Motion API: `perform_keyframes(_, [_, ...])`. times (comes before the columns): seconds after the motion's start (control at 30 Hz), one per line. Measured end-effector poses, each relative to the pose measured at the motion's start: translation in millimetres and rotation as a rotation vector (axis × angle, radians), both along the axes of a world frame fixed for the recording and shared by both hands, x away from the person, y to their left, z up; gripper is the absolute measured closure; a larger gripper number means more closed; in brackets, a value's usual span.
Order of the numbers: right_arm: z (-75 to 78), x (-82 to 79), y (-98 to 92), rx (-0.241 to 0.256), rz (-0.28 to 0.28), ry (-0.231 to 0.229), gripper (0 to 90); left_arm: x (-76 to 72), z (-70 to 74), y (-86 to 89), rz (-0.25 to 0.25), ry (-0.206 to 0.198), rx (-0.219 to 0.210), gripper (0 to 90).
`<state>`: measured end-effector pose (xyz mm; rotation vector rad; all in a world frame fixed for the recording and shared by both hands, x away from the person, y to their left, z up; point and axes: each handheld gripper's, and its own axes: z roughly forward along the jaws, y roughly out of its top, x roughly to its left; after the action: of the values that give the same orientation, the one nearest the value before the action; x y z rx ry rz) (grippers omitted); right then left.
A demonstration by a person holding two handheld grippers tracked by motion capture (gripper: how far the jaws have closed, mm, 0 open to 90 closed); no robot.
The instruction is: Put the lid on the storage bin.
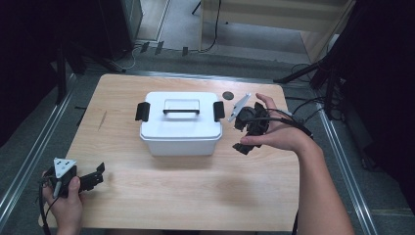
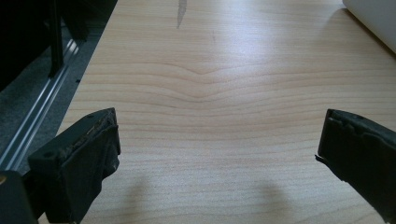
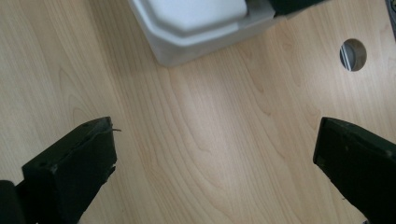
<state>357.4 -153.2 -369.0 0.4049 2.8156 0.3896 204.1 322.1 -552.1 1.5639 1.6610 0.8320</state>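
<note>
Grippers first, since they sit nearest you: your left gripper rests low at the near left corner of the table, jaws spread wide with nothing between them, bare wood ahead in its own view. Your right gripper hangs just beside the right end of the box, also spread wide and empty.

That box stands a little beyond the table's middle, a white plastic tub with a lid, a flat handle on top and a black clip at the left end and another clip at the right. It looks stiff, smooth and probably light; whether anything is inside is hidden. Smooth walls will likely slip in a pinch, so the handle or the clips seem the better holds.

You have open wood in front of the box and to both sides. Farther right, a round hole breaks the tabletop near the back edge. Beyond the edges run metal rails and loose cables, so keep sweeps inside the board.
</note>
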Motion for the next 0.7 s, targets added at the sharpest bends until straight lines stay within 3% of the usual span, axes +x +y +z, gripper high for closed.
perform_keyframes(0.7, [-38.0, -13.3, -55.0, 0.020, -0.100, 0.011, 0.0, 0.0, -0.1, 0.6, 0.000, -0.001, -0.006, 0.0])
